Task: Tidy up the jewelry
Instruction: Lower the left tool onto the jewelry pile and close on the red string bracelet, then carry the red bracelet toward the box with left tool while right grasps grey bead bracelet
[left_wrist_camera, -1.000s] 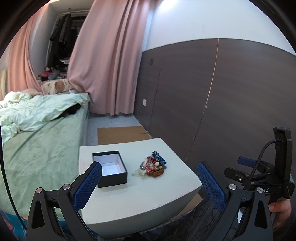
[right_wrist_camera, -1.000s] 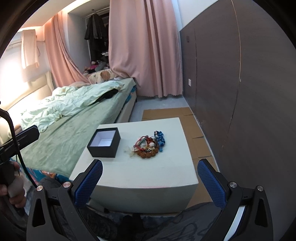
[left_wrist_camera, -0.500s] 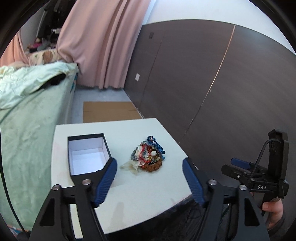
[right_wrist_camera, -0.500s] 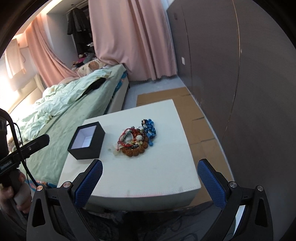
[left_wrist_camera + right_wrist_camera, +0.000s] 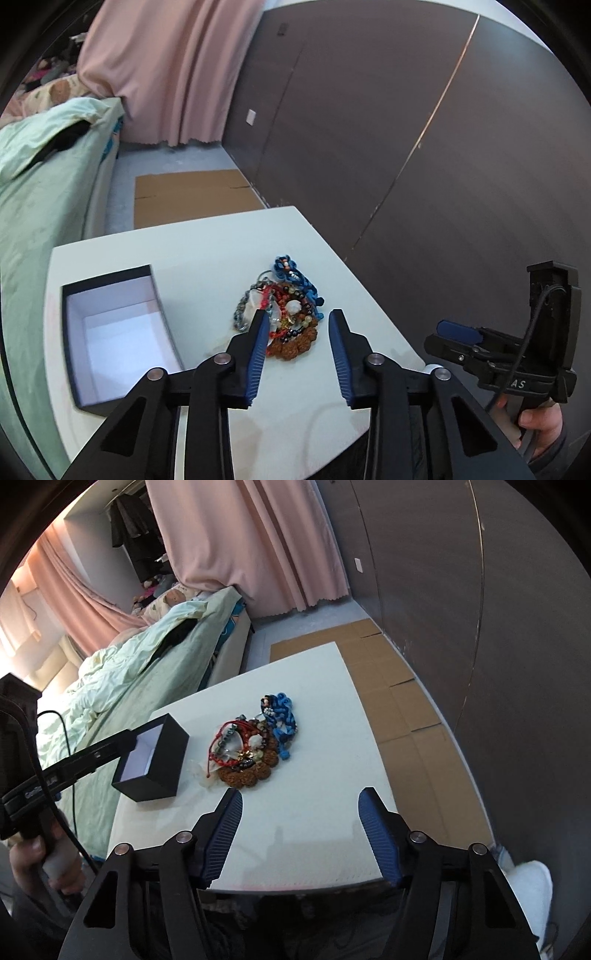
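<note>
left gripper (image 5: 295,321) closing, apparently empty, above jewelry pile (image 5: 286,314)

A white table (image 5: 314,812) stands between a bed (image 5: 155,672) with pale green bedding and a dark wood-panelled wall (image 5: 424,147). Beyond the table, cardboard (image 5: 192,195) covers grey floor below pink curtains (image 5: 177,66).
</note>
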### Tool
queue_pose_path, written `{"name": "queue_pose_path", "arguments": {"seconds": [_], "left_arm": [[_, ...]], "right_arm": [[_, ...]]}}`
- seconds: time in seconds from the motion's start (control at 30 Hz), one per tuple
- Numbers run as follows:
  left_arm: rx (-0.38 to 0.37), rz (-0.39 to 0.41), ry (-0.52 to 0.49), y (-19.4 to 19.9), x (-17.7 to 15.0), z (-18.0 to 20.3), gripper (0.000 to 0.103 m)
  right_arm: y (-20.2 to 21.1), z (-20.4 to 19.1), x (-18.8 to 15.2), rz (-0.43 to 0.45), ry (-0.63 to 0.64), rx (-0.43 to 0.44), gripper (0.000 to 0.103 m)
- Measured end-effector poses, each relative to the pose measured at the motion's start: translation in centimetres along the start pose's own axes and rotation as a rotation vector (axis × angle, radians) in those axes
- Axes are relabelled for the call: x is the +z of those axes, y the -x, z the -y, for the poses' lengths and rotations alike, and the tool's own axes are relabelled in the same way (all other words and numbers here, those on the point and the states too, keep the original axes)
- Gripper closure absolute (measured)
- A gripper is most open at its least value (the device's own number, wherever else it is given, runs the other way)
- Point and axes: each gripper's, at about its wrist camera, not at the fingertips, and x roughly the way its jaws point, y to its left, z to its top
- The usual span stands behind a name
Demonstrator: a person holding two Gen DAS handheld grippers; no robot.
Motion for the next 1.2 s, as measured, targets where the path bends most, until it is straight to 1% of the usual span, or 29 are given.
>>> {"name": "queue_pose_path", "arguments": {"seconds": [0.07,0.2,0.37,0.4,0.47,0.63,0.9,0.93,0.97,1.0,1.03,1.2], "left_arm": [[0.002,-0.017,-0.013,-1.2,0.3,0.0,0.073],[0.014,-0.061,-0.025,-3.5,0.7,-0.3,0.073],[0.032,-0.089,-0.033,-5.8,1.0,-1.1,0.073],[0.034,-0.094,-0.034,-6.3,1.1,-1.3,0.074],[0.037,-0.104,-0.029,-7.2,1.3,-1.6,0.083],[0.049,-0.12,-0.009,-9.0,1.6,-2.5,0.084],[0.055,-0.147,-0.01,-10.9,2.5,-2.6,0.084],[0.054,-0.151,-0.01,-11.0,2.6,-2.6,0.086],[0.053,-0.154,-0.013,-11.1,2.6,-2.5,0.096],[0.055,-0.158,-0.018,-11.1,2.6,-2.4,0.098],[0.055,-0.155,-0.02,-11.0,2.7,-2.3,0.099],[0.033,-0.108,-0.017,-8.8,3.4,-1.7,0.1]], "right_arm": [[-0.5,0.4,0.0,-0.009,-0.009,0.002,0.037],[-1.5,1.1,-0.1,-0.024,-0.029,0.011,0.037],[-2.6,1.8,-0.1,-0.048,-0.039,0.008,0.037],[-2.8,1.9,-0.1,-0.051,-0.041,0.005,0.037],[-3.1,2.2,0.1,-0.053,-0.045,0.004,0.037],[-4.1,2.9,0.2,-0.06,-0.061,0.001,0.037],[-4.3,3.6,-0.2,-0.076,-0.077,-0.002,0.037],[-4.2,3.7,-0.3,-0.075,-0.08,-0.003,0.037],[-4.2,3.8,-0.3,-0.074,-0.081,-0.004,0.037],[-4.1,4.0,-0.2,-0.073,-0.084,-0.004,0.037],[-3.9,4.0,-0.3,-0.07,-0.086,-0.005,0.037],[-3.3,3.9,-0.3,-0.052,-0.091,0.007,0.037]]}}
